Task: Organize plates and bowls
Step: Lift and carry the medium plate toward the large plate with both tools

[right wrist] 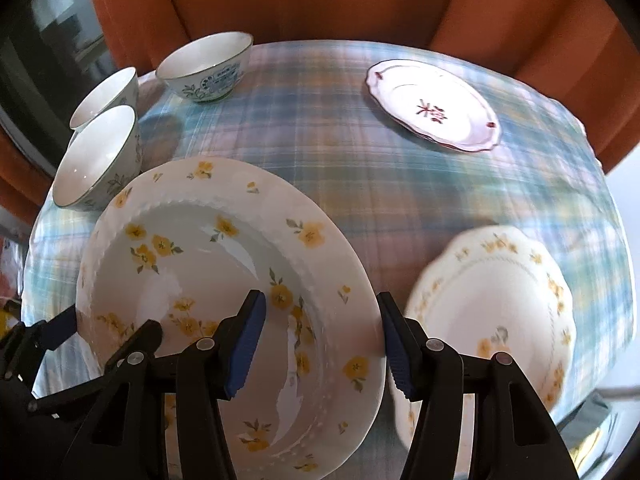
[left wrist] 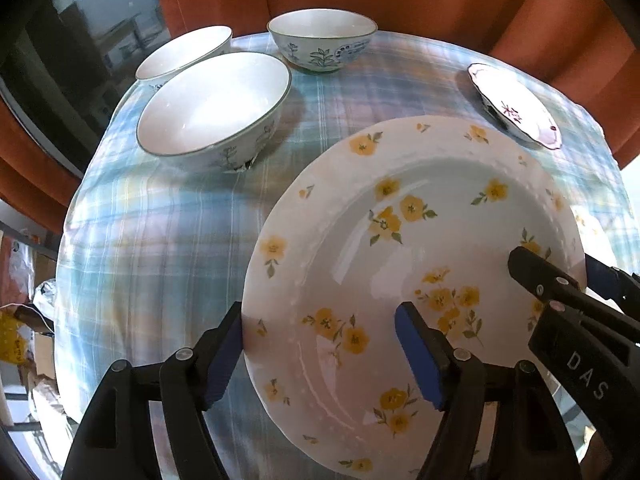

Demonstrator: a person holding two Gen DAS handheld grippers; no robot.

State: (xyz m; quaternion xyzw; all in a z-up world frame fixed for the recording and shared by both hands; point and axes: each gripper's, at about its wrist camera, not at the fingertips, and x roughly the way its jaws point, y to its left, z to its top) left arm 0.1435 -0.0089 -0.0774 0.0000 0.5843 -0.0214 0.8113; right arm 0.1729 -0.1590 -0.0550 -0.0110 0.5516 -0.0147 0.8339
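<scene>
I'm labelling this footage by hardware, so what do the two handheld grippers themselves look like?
The left gripper and right gripper look alike: matte black angular plastic frames with silver screw heads, and fingers faced with ridged dark-blue rubber pads. White "DAS" lettering marks the right gripper's body in the left wrist view. No cables or sleeves show.

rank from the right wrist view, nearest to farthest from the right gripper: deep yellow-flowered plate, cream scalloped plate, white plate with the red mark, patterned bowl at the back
1. Deep yellow-flowered plate, between the right gripper fingers.
2. Cream scalloped plate, near right.
3. White plate with the red mark, far right.
4. Blue-patterned bowl, far left; close to 3, hard to separate.
</scene>
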